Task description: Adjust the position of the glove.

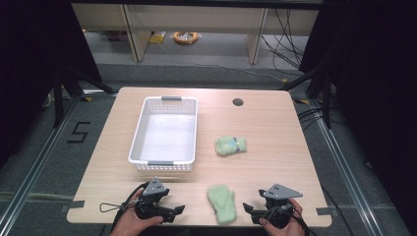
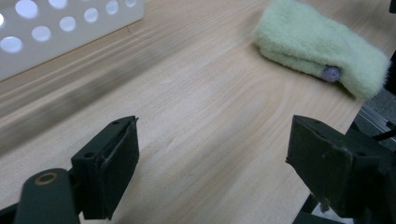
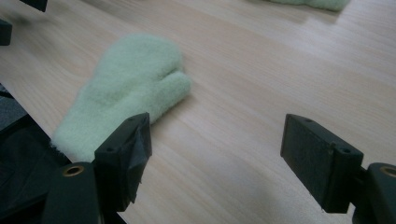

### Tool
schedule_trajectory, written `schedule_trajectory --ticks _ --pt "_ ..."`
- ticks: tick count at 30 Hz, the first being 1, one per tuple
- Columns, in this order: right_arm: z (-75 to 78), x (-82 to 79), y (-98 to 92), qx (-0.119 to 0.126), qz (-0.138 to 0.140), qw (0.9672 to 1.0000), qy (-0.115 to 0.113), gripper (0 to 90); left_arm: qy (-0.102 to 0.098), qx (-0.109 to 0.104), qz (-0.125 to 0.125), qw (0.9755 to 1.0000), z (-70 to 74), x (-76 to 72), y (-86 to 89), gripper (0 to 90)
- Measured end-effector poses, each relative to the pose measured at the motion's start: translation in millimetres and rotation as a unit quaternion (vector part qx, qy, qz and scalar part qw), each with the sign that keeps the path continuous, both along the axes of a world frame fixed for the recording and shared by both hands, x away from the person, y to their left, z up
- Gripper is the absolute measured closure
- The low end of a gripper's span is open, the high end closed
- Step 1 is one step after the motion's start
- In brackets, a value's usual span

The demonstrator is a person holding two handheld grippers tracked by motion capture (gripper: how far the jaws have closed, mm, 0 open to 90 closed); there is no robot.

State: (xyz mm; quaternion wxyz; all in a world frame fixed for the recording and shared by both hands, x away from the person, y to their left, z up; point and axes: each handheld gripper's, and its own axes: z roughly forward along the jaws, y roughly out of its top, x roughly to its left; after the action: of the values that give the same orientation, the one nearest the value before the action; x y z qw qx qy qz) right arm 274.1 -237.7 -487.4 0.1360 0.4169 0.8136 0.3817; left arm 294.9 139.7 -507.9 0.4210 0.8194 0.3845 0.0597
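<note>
A plain pale green mitten (image 1: 221, 202) lies flat near the table's front edge, between my two grippers. My left gripper (image 1: 176, 212) is to its left, open and empty, jaws pointing right toward the mitten (image 2: 317, 46). On the other side my right gripper (image 1: 249, 211) is also open and empty, with the mitten (image 3: 130, 88) just beyond its left jaw. A second green mitten (image 1: 229, 145), with small decorations on it, lies farther back at mid-table. In the gripper views the left gripper (image 2: 212, 140) and the right gripper (image 3: 217, 140) each frame bare wood.
A white perforated basket (image 1: 138, 132) stands empty at the left-centre of the wooden table (image 1: 275, 128), and its wall (image 2: 70, 28) shows beyond the left gripper. A round cable hole (image 1: 238, 102) is at the back. Dark floor and rails surround the table.
</note>
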Motion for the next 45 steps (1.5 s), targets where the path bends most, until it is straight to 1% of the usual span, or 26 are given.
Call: schedule_trajectory --ticks 2,3,5,9,10,11,13,14,15,17,18,19,20,21,22,24,25,27,29,30,32,34,35,36,38,45 --pt "0.2 -0.6 0.3 0.000 0.000 1.0000 0.003 25.3 -0.001 -0.001 0.001 1.0000 0.1 0.1 -0.5 16.5" --pt "0.3 -0.7 0.5 0.002 0.000 1.0000 0.002 25.3 -0.003 0.008 -0.007 0.9999 0.7 0.8 0.8 16.5" --pt "1.5 -1.4 0.6 -0.001 -0.002 1.0000 0.000 25.9 -0.002 0.009 -0.009 0.9999 0.9 1.0 0.4 16.7" --pt "2.4 -3.2 2.4 0.008 -0.001 1.0000 0.004 28.7 -0.007 -0.001 -0.001 1.0000 1.5 1.5 -1.4 16.5" --pt "2.1 -2.5 2.0 0.001 0.005 1.0000 -0.004 30.1 -0.004 -0.001 -0.003 1.0000 2.1 2.2 -1.4 16.5" --pt "1.3 -2.5 2.7 0.006 0.010 0.9999 -0.004 31.2 -0.009 -0.013 0.006 0.9998 2.1 3.2 -3.5 16.5" --pt "2.5 -3.4 3.3 0.010 0.012 0.9999 -0.002 34.9 -0.013 -0.018 0.007 0.9997 3.2 5.3 -5.4 16.5" --pt "3.1 -4.6 4.1 0.008 0.009 0.9999 -0.006 36.0 -0.008 -0.008 -0.006 0.9999 5.4 6.1 -4.8 16.5" --pt "4.4 -5.2 4.6 0.007 0.015 0.9999 -0.004 37.6 -0.014 -0.016 0.000 0.9998 5.2 5.4 -7.9 16.5" --pt "4.9 -5.8 6.5 0.010 0.027 0.9995 -0.015 40.0 -0.013 -0.015 -0.008 0.9998 6.4 5.7 -8.9 16.4" --pt "4.9 -5.8 6.5 0.010 0.027 0.9995 -0.015 40.0 -0.012 -0.023 -0.006 0.9997 7.0 5.0 -12.7 16.4" --pt "6.7 -8.1 8.1 0.007 0.025 0.9996 -0.014 41.6 -0.022 -0.018 -0.014 0.9995 8.1 6.2 -14.5 16.5" --pt "7.4 -9.4 10.5 0.014 0.039 0.9990 -0.015 45.8 -0.020 -0.016 -0.017 0.9995 10.1 7.3 -16.6 18.9" --pt "7.4 -9.4 10.5 0.014 0.039 0.9990 -0.015 45.8 -0.023 -0.024 -0.020 0.9993 11.2 8.5 -20.1 18.9" --pt "8.6 -11.5 11.9 0.009 0.037 0.9992 -0.016 47.1 -0.029 -0.021 -0.027 0.9990 13.8 10.7 -23.9 19.7" --pt "8.2 -14.8 16.7 0.015 0.040 0.9989 -0.020 50.9 -0.039 -0.021 -0.044 0.9981 18.4 15.0 -33.5 22.8" --pt "7.7 -17.2 19.4 0.021 0.036 0.9990 -0.017 51.1 -0.044 -0.027 -0.045 0.9976 18.8 15.9 -37.2 24.3" --pt "6.1 -17.8 22.6 0.016 0.046 0.9987 -0.016 53.7 -0.038 -0.029 -0.049 0.9976 21.3 19.6 -44.2 26.7" --pt "4.9 -18.4 25.0 0.013 0.049 0.9986 -0.013 54.6 -0.041 -0.031 -0.053 0.9973 22.1 21.9 -47.6 28.6" --pt "2.7 -19.7 30.4 0.006 0.057 0.9983 -0.002 56.2 -0.035 -0.030 -0.068 0.9966 23.5 27.0 -52.7 32.4" --pt "1.4 -20.8 33.4 0.005 0.059 0.9983 0.003 56.8 -0.038 -0.028 -0.071 0.9964 23.6 29.5 -55.5 34.7" --pt "-0.7 -22.5 37.0 0.002 0.060 0.9982 0.005 58.1 -0.033 -0.029 -0.076 0.9962 22.7 34.2 -61.4 35.5" --pt "-3.0 -21.5 38.1 -0.002 0.061 0.9982 0.002 58.7 -0.022 -0.026 -0.085 0.9958 21.8 39.4 -65.9 37.7" --pt "-3.5 -21.1 38.3 -0.005 0.065 0.9979 0.003 58.8 -0.014 -0.028 -0.083 0.9961 20.7 41.4 -68.7 38.5" --pt "-4.6 -21.7 39.9 -0.002 0.065 0.9979 0.003 59.3 -0.013 -0.030 -0.092 0.9952 20.4 43.4 -71.1 40.5" --pt "-8.9 -23.8 48.2 -0.005 0.072 0.9973 0.012 59.7 -0.002 -0.015 -0.112 0.9936 14.5 55.1 -89.0 44.9"
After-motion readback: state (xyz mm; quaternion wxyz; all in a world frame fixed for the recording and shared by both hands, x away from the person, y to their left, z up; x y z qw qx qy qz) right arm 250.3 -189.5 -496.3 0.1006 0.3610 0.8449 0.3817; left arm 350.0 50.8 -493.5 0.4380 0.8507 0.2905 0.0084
